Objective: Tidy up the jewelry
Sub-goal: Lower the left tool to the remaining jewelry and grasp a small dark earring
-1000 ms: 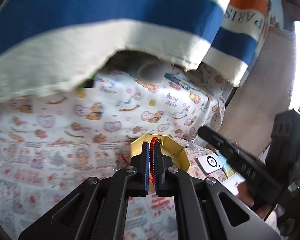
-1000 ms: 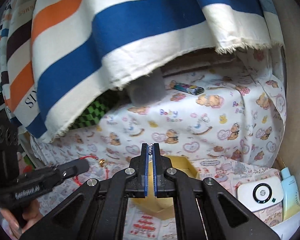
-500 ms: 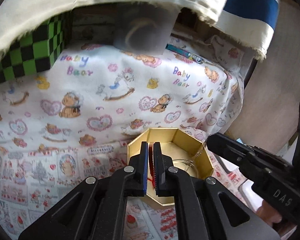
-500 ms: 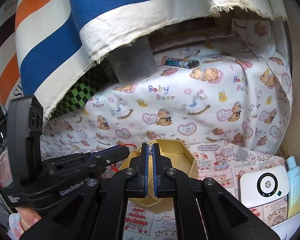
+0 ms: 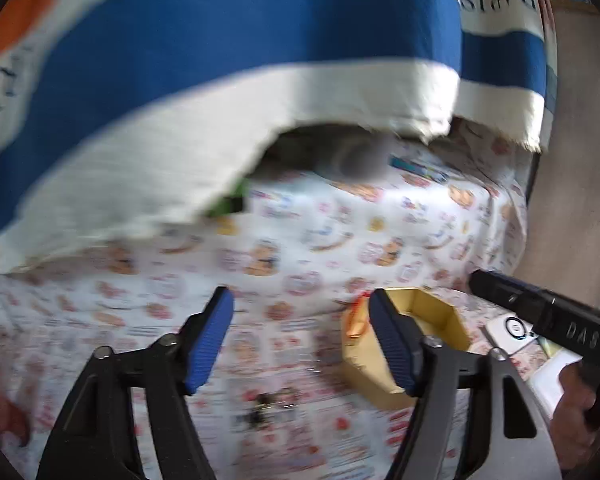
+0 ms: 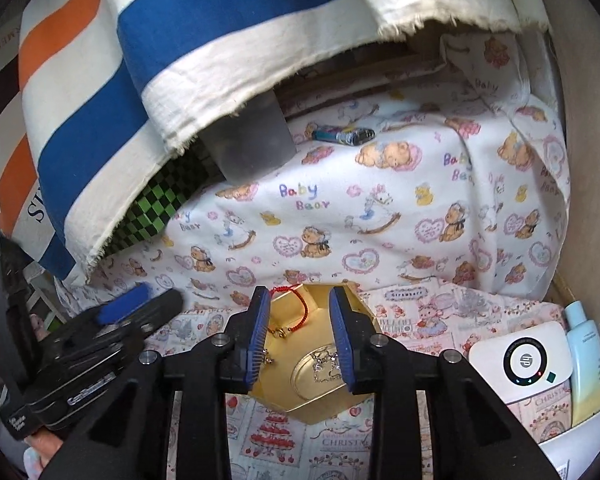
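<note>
A gold octagonal box sits on the printed cloth right under my right gripper. Its jaws are opening, and the pads touch nothing. Inside the box lie a red cord bracelet and a silver chain. The left wrist view is blurred. My left gripper is left of the box, jaws opening with nothing between them. The red bracelet shows at the box's near rim. A small dark piece of jewelry lies on the cloth below the left gripper.
A blue, white and orange striped cloth hangs over the back. A lighter and a grey translucent container lie behind. A white round-dial device and a pale blue bottle sit at the right edge.
The left gripper let go of the red bracelet into the gold box, opened wide and swung away to the left. The right gripper, shut before, has opened over the box.
</note>
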`<control>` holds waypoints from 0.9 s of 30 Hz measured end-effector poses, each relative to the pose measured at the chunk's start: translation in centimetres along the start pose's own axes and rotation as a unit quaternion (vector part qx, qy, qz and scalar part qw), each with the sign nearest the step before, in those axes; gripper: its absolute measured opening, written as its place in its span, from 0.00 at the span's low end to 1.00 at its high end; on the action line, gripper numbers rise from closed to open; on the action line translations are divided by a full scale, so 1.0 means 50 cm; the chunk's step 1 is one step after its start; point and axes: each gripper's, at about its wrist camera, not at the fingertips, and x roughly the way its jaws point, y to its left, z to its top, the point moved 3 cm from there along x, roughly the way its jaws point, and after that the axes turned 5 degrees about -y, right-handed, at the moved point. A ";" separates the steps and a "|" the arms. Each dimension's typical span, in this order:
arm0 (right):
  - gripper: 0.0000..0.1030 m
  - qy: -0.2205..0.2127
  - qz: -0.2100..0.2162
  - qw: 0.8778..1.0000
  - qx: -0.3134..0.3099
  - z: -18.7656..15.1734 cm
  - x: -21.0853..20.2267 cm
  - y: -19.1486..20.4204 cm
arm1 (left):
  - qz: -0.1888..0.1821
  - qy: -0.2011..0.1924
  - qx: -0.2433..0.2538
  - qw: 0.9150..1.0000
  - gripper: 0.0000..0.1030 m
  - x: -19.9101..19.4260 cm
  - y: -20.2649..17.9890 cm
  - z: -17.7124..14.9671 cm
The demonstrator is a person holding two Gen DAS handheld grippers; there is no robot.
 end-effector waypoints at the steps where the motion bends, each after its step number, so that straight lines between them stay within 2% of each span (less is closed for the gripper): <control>1: 0.36 -0.008 -0.009 1.000 -0.007 0.000 -0.007 0.005 | 0.006 -0.005 -0.003 1.000 0.72 -0.011 0.011 0.000; 3: 0.55 -0.029 -0.025 0.999 -0.029 0.000 -0.021 0.020 | 0.003 -0.012 -0.009 1.000 0.84 -0.030 0.038 0.001; 5: 0.60 -0.050 -0.045 0.996 -0.054 -0.003 -0.036 0.037 | -0.001 -0.009 -0.016 1.000 0.87 -0.034 0.062 -0.001; 7: 0.65 -0.061 -0.053 0.994 -0.073 -0.006 -0.043 0.050 | 0.013 -0.010 -0.025 1.000 0.87 -0.037 0.084 -0.005; 9: 0.74 -0.068 -0.058 0.993 -0.081 -0.010 -0.042 0.058 | 0.020 -0.013 -0.038 0.999 0.90 -0.037 0.104 -0.013; 11: 0.74 -0.063 -0.061 0.992 -0.089 -0.017 -0.034 0.064 | 0.025 -0.016 -0.035 0.999 0.91 -0.038 0.112 -0.026; 15: 0.78 -0.051 -0.065 0.992 -0.092 -0.034 -0.016 0.067 | 0.037 -0.008 0.043 0.998 0.96 -0.031 0.099 -0.052; 17: 0.79 -0.044 -0.067 0.993 -0.091 -0.041 -0.009 0.068 | 0.047 -0.007 0.059 0.997 0.98 -0.026 0.095 -0.062; 23: 0.79 -0.025 -0.062 0.995 -0.074 -0.060 0.005 0.067 | 0.053 0.031 0.059 0.996 0.98 0.010 0.093 -0.092; 27: 0.79 -0.019 -0.071 0.994 -0.085 -0.072 0.015 0.072 | 0.052 0.056 0.047 0.996 0.98 0.031 0.099 -0.107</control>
